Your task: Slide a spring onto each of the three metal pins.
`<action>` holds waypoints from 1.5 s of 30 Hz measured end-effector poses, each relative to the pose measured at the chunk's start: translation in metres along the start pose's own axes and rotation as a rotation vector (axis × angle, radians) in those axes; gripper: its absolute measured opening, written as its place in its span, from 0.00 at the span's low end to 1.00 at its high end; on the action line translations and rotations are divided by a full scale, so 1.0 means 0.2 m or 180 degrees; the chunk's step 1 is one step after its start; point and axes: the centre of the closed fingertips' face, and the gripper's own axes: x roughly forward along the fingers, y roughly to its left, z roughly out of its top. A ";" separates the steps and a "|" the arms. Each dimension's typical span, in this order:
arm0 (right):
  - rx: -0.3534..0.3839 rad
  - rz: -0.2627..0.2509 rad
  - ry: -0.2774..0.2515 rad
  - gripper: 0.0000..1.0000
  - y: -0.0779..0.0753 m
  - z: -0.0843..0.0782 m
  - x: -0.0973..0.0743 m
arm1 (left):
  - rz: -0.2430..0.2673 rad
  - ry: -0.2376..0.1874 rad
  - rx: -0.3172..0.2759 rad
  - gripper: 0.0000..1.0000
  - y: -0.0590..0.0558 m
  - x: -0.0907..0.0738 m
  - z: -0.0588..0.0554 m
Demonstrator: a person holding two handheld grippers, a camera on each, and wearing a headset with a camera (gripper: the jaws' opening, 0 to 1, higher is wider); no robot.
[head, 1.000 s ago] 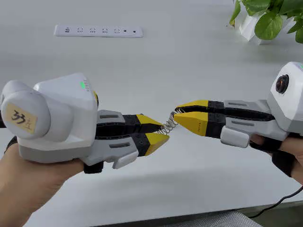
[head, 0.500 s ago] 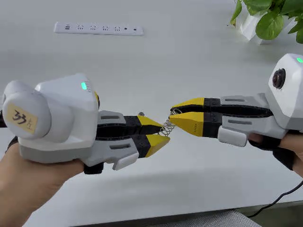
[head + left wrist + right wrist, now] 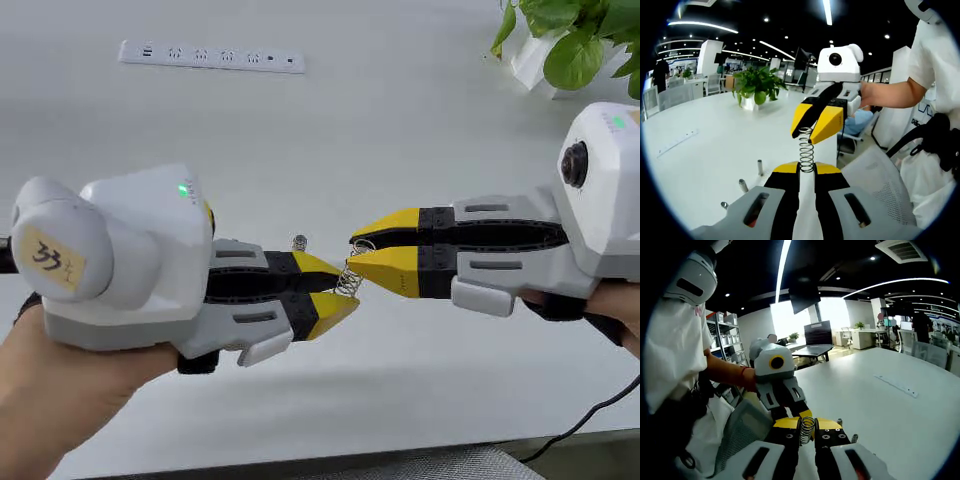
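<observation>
Steel spring [image 3: 348,280] — ends being clenched by fingers of left gripper [image 3: 346,286] and right gripper [image 3: 351,251] — is spanning them aslant; nearest pin [image 3: 298,242] is standing just beyond left gripper.

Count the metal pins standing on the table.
3. In the left gripper view they stand in a row on the table: the far pin, the middle pin and the near pin. None looks hidden.
</observation>
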 end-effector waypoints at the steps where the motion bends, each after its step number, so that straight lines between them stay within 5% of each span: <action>1: -0.0005 0.0008 0.0017 0.06 0.00 0.00 0.00 | -0.0002 -0.0001 -0.0004 0.06 0.00 0.00 0.00; 13: -0.0199 0.0160 0.0381 0.15 0.04 -0.04 0.01 | -0.0025 -0.0044 0.0018 0.06 0.00 -0.01 0.01; 21: -0.0673 0.0412 0.0939 0.19 0.02 -0.02 -0.04 | -0.0046 -0.0001 0.0080 0.06 -0.01 0.00 -0.01; 32: -0.1322 0.1095 0.1910 0.20 0.08 -0.09 0.02 | -0.0032 0.0007 0.0121 0.06 -0.01 0.00 -0.03; 45: -0.1586 0.1348 0.2276 0.12 0.08 -0.15 0.03 | -0.0031 -0.0050 0.0114 0.06 -0.01 0.01 -0.03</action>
